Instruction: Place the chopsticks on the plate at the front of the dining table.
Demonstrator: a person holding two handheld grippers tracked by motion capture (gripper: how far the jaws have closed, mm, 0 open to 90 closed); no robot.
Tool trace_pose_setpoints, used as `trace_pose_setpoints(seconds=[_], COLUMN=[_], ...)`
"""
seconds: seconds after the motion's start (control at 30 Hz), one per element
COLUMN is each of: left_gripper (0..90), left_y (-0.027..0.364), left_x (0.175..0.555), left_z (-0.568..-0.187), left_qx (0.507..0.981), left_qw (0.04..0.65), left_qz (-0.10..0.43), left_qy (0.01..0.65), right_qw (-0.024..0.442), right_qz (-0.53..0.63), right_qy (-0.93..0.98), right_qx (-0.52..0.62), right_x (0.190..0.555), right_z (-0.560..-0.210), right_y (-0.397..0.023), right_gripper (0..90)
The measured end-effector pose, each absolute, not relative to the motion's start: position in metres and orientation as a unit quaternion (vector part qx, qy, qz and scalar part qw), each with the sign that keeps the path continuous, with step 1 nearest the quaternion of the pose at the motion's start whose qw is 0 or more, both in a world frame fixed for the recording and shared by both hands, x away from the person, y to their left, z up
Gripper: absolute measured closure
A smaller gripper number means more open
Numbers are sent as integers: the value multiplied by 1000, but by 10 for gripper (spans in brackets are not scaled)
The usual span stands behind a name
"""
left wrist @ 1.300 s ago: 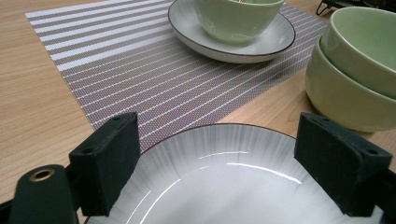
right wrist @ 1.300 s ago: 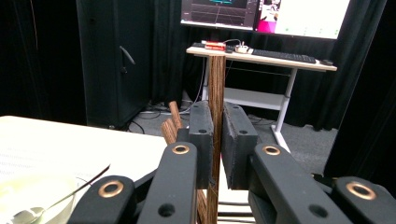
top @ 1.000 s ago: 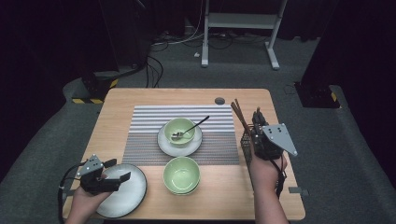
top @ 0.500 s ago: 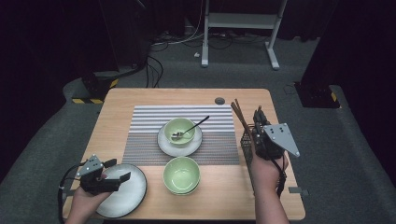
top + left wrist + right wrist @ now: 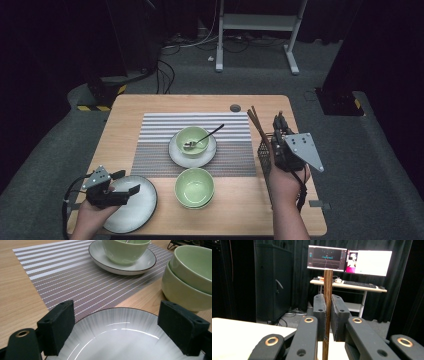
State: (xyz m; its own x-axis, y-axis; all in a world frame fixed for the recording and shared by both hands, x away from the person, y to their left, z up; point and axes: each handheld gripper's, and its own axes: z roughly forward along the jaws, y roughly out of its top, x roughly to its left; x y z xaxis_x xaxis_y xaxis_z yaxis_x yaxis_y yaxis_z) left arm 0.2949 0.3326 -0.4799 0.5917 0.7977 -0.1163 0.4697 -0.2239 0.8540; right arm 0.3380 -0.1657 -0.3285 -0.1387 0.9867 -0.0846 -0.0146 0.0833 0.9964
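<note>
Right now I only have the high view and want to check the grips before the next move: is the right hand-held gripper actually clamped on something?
Observer: Yes. In the right gripper view, the right hand-held gripper is shut on one brown chopstick, which stands upright between its jaws.
Operator: And the left one, is it gripping the plate?
Observer: No. In the left gripper view, the left hand-held gripper stands open, its jaws wide apart over the grey plate.
Operator: What lies just ahead of it?
Observer: Two stacked green bowls sit just beyond the plate's rim, at the right of that view.
</note>
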Motion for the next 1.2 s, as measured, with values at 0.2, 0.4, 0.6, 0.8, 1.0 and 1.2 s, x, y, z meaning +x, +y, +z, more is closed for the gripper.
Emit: trace_pose_setpoints(seconds=[0.2,0.4,0.6,0.8,1.0,1.2], left_gripper=[148,148,148,148,148,148], left_y=[332,332,332,332,331,332], left_x=[295,295,295,294,294,294], left_z=[-480,-480,-480,-479,-480,-479], left_qx=[761,762,762,762,762,760], left_qw=[465,465,465,467,468,469], left_qz=[177,176,177,180,181,184], left_qy=[416,415,415,411,410,409], right_qw=[495,508,517,529,541,548], right_qz=[524,529,534,537,543,549], right_qy=[542,533,526,520,509,504], right_qx=[431,422,413,402,392,380], right_x=[334,330,326,321,315,311], right_z=[-321,-316,-311,-305,-300,-298], right_y=[-165,-161,-157,-154,-151,-147], right_gripper=[833,834,833,834,833,833])
